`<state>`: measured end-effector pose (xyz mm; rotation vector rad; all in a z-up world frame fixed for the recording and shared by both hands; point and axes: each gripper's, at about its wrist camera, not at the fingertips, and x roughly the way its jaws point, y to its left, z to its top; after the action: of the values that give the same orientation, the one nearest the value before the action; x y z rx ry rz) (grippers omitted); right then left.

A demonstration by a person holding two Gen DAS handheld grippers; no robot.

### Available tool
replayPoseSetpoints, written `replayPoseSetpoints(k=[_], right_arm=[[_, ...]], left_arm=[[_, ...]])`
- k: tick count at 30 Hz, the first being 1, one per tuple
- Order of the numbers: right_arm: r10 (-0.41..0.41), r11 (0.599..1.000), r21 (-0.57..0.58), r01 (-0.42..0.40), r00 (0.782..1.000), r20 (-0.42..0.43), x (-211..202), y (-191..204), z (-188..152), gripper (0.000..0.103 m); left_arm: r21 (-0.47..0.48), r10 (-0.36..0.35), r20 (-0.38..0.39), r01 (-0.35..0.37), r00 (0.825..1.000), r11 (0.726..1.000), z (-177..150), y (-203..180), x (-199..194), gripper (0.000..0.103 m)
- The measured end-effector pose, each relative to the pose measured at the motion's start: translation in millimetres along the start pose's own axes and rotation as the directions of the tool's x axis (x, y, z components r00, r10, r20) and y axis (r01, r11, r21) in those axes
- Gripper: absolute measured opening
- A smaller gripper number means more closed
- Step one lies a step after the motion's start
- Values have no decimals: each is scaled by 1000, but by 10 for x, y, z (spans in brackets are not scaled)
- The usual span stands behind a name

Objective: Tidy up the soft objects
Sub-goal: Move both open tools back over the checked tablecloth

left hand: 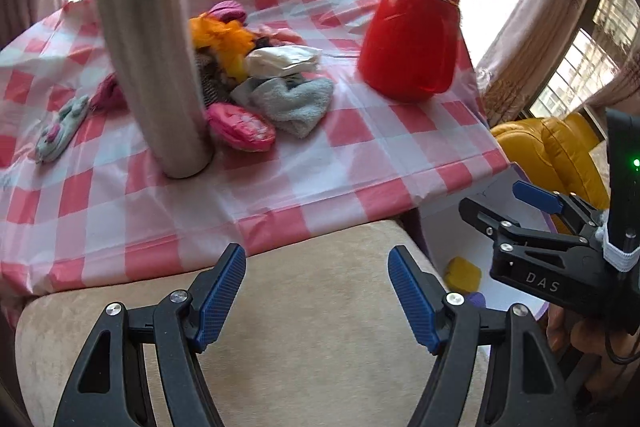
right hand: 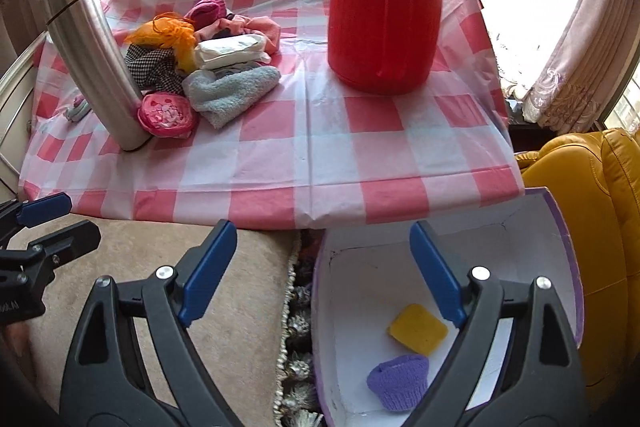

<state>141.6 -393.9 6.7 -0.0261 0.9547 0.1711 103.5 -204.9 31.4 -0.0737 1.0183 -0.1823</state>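
A pile of soft things lies on the checked table: a light blue towel (left hand: 294, 103) (right hand: 230, 91), a pink pouch (left hand: 240, 126) (right hand: 166, 115), a white folded cloth (left hand: 286, 61) (right hand: 232, 51), an orange fabric (left hand: 222, 39) (right hand: 168, 33). A white box (right hand: 520, 247) with a purple rim (left hand: 436, 235) sits below the table's right edge, holding a yellow sponge (right hand: 418, 329) (left hand: 462, 273) and a purple knit piece (right hand: 398, 381). My left gripper (left hand: 316, 291) is open and empty over a beige cushion. My right gripper (right hand: 324, 271) (left hand: 504, 201) is open and empty above the box's left rim.
A steel flask (left hand: 148, 67) (right hand: 96, 63) stands just left of the pile. A red jug (left hand: 412, 31) (right hand: 384, 11) stands at the table's right. A pastel toy (left hand: 60, 129) lies far left. A yellow leather seat (right hand: 592, 219) is to the right.
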Motion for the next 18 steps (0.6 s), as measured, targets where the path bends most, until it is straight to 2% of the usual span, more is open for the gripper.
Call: replayPoseSetpoints(k=[5,10,13,18], right_arm=[[37,998,-49,-37,999,2,151,305,141,90],[91,995,-28,-91,996,0,314,476,311,90],[103,995,-12,-103,995,-1,431,543,426,90],[106,994,13,-107,994,22,566,555,632,90]], left_arm=[[-143,61,5,-60,998,988,-19,605,-72,74],[-217,137,25,-129,990,968,-27,1127,-153,74],[-269,179,26,-166,983,949,-22,1437,-197,75],[-372,208,7,-190,978,909,29,1927,-173,75]])
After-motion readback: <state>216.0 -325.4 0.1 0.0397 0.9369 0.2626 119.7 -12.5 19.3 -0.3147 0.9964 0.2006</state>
